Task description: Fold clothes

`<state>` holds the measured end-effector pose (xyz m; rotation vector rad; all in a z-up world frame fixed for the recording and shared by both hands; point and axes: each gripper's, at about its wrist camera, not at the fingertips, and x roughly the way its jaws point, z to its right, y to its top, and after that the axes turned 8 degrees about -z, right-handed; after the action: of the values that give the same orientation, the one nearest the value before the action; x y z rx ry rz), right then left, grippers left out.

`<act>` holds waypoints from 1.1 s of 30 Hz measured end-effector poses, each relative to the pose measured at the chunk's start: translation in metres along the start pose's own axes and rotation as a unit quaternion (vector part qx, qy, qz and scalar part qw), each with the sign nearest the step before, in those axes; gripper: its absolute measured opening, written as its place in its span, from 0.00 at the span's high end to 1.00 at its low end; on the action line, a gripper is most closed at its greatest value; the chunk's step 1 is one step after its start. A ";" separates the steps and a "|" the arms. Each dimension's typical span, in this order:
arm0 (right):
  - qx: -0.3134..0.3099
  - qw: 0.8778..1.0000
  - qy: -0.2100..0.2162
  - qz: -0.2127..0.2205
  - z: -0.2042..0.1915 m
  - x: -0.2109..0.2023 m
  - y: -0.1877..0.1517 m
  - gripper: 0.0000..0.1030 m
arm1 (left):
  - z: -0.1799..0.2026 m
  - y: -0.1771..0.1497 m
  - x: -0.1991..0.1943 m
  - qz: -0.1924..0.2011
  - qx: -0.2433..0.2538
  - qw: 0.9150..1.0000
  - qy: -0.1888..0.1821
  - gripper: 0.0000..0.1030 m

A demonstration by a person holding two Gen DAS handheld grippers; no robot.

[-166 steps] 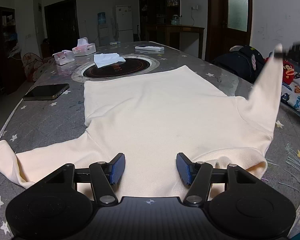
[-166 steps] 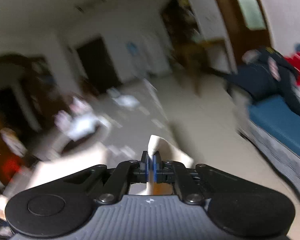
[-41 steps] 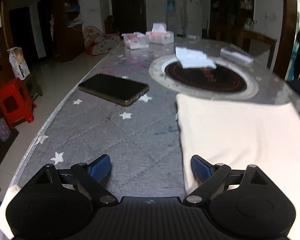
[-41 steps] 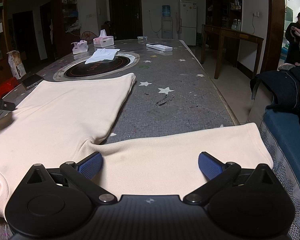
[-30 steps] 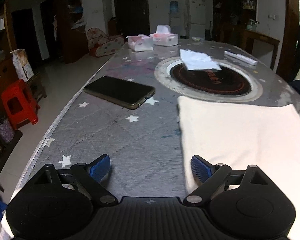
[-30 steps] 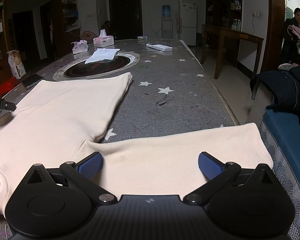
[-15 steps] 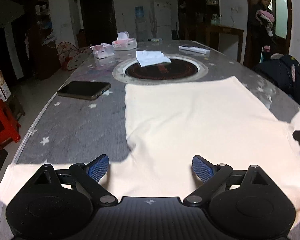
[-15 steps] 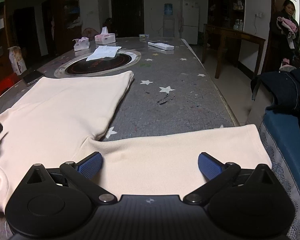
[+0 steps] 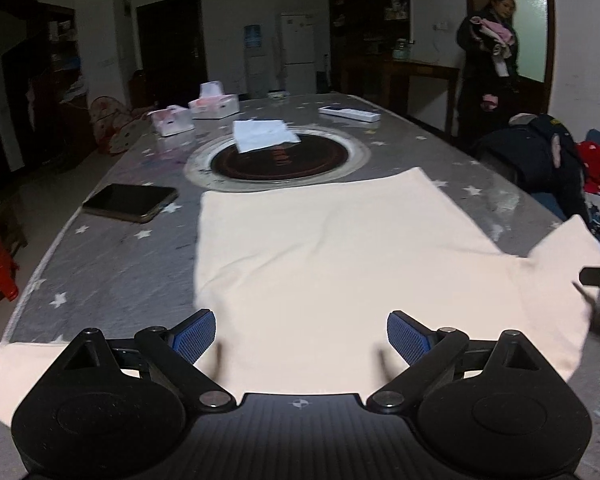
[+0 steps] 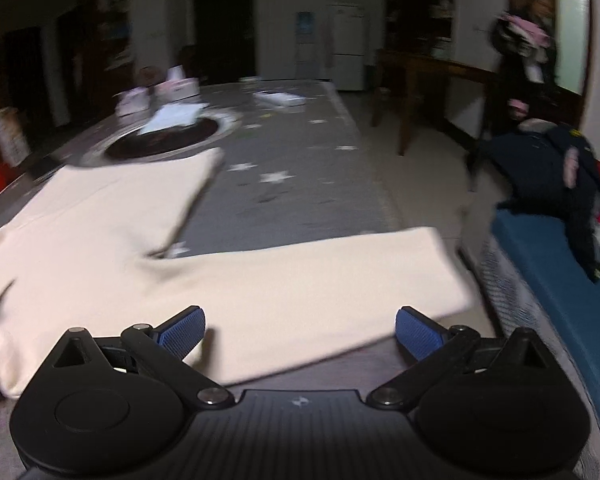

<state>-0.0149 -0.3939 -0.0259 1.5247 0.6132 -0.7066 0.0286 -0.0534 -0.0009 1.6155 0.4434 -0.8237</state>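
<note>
A cream long-sleeved top [image 9: 320,256] lies spread flat on the grey star-patterned table [image 9: 112,256]. My left gripper [image 9: 300,334] is open and empty, above the garment's near edge, between its two sleeves. The left sleeve [image 9: 16,364] reaches the table's near left edge. In the right wrist view the top [image 10: 100,220] lies to the left and its right sleeve [image 10: 320,276] stretches across to the table's right edge. My right gripper [image 10: 298,330] is open and empty just above that sleeve. The right wrist view is blurred.
A dark phone [image 9: 130,202] lies left of the garment. A round black hotplate [image 9: 278,158] with a white cloth [image 9: 262,138] sits behind it, then tissue boxes [image 9: 214,104] and a remote [image 9: 348,113]. A blue sofa [image 10: 560,300] with dark clothes [image 10: 548,168] stands right. A person [image 9: 488,64] stands at the back.
The left gripper has swung from the table's left part over to the garment's middle. The right gripper stays open over the right sleeve and is moving, so its view has gone blurred.
</note>
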 end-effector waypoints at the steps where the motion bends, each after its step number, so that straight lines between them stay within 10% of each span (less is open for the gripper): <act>1: 0.013 1.000 -0.006 -0.001 0.009 0.000 0.000 0.05 | 0.005 0.000 -0.001 0.000 0.005 1.000 -0.007 0.08; 20: 0.185 0.979 0.090 -0.009 0.104 0.019 -0.008 0.54 | 0.073 -0.003 0.003 -0.018 0.066 0.996 -0.058 0.07; 33: 0.219 0.969 0.117 0.005 0.124 0.025 -0.010 0.61 | 0.091 -0.004 0.005 -0.028 0.080 0.994 -0.070 0.07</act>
<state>-0.0148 -0.5175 -0.0540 2.0405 0.6515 -0.6871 0.0047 -0.1406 -0.0106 1.6860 0.3311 -1.0305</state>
